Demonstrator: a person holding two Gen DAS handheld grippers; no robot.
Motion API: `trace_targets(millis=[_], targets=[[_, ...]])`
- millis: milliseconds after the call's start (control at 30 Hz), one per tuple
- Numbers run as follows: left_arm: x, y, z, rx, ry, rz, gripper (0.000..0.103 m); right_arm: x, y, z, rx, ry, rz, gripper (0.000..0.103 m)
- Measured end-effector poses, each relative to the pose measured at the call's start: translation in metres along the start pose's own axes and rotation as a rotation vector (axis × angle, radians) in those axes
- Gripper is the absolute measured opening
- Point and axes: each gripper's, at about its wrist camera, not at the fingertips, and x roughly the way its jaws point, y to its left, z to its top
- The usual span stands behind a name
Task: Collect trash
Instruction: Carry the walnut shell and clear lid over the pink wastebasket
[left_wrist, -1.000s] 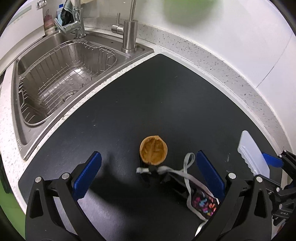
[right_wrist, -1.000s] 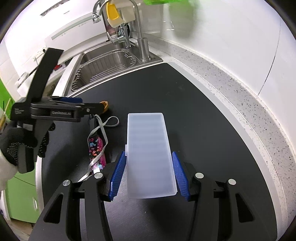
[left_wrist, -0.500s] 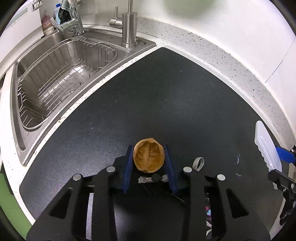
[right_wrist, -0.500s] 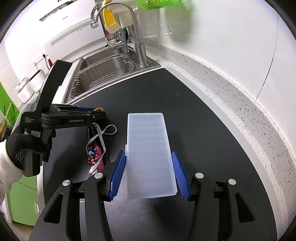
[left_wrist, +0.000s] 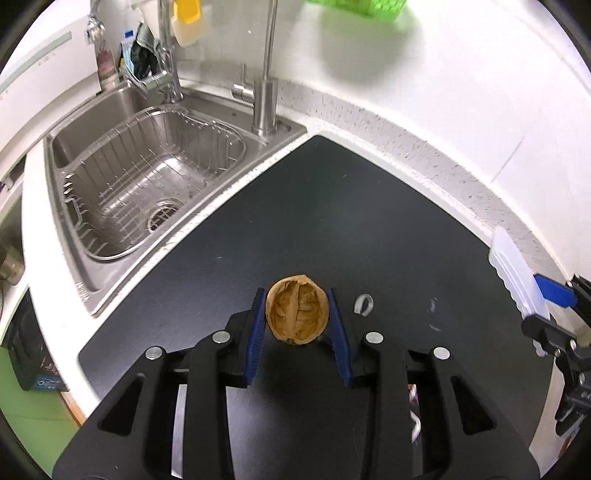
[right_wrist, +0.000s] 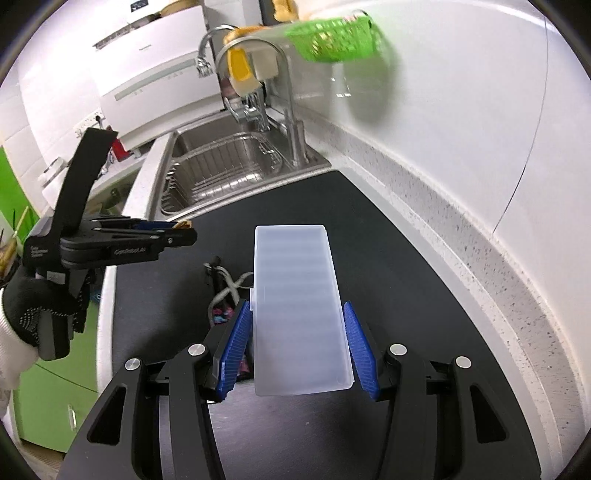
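Note:
A brown walnut half-shell (left_wrist: 297, 314) sits between the blue pads of my left gripper (left_wrist: 297, 317), which is shut on it and holds it above the black mat (left_wrist: 332, 206). In the right wrist view the same left gripper (right_wrist: 184, 232) hangs at the left, carried by a gloved hand (right_wrist: 33, 314), with the walnut shell (right_wrist: 183, 223) at its tip. My right gripper (right_wrist: 299, 339) is shut on a translucent white plastic box (right_wrist: 299, 299), held flat over the mat. That box (left_wrist: 515, 273) shows at the right edge of the left wrist view.
A steel sink (left_wrist: 147, 177) with a wire basket and taps lies at the back left. A patterned pouch with a grey strap (right_wrist: 225, 295) lies on the mat (right_wrist: 369, 221) under the box. A green basket (right_wrist: 336, 35) hangs on the white wall. The speckled counter edge (right_wrist: 461, 229) runs along the right.
My left gripper went from open around the walnut shell to shut on it, then lifted it off the mat. My right gripper rose a little with the box.

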Motion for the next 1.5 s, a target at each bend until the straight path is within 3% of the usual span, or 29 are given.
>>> trace_targets(millis=[467,733,1000,1233,1500], targets=[[-0.117,0.055,-0.084,-0.055,-0.049,0.061,0.033,-0.038,0.103,-0.002,-0.093,-0.039,0.104,0.051],[-0.175,0.12,-0.155,-0.152,-0.057,0.129,0.033,-0.023,0.205,-0.003,-0.195,-0.016,0.234,0.051],[-0.213,0.208,-0.23,-0.297,-0.063,0.185,0.033,0.018,0.327,-0.013,-0.331,0.045,0.34,0.051],[-0.194,0.287,-0.299,-0.443,-0.012,0.195,0.033,0.091,0.411,-0.036,-0.419,0.152,0.398,0.051],[-0.074,0.377,-0.406,-0.59,0.107,0.183,0.033,0.219,0.467,-0.105,-0.477,0.281,0.406,0.051]])
